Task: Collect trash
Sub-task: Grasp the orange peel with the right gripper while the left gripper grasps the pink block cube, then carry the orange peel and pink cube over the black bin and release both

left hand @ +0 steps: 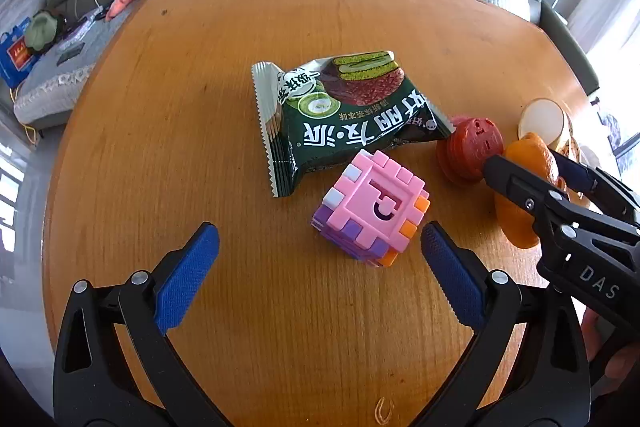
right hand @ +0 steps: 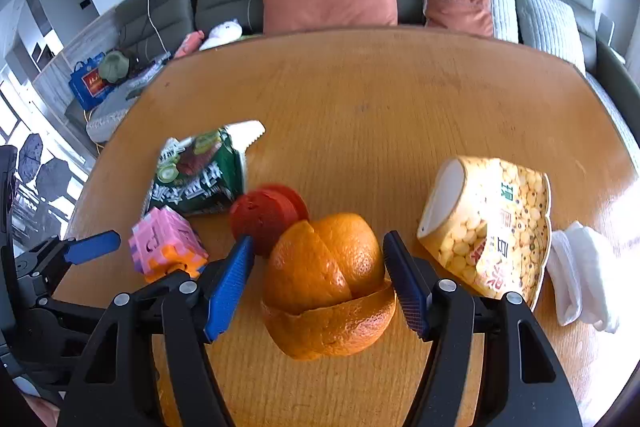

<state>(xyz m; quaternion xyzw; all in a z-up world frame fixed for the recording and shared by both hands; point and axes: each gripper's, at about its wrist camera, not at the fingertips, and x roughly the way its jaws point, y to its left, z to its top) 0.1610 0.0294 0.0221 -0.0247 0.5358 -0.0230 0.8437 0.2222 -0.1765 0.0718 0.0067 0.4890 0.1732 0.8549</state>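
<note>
right gripper (right hand: 318, 277) open astride orange peel (right hand: 328, 287) | left gripper (left hand: 320, 259) open

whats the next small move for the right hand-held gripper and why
Probably close the right hand-held gripper on the orange peel: the peel sits between its blue pads, which look open with small gaps either side, so squeezing should secure this trash.

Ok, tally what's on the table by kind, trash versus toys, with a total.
Snack wrappers: 2, green, yellow
Orange peel: 1
White tissue: 1
Toys: 2, pink cube, red piece
Total: 6
</note>
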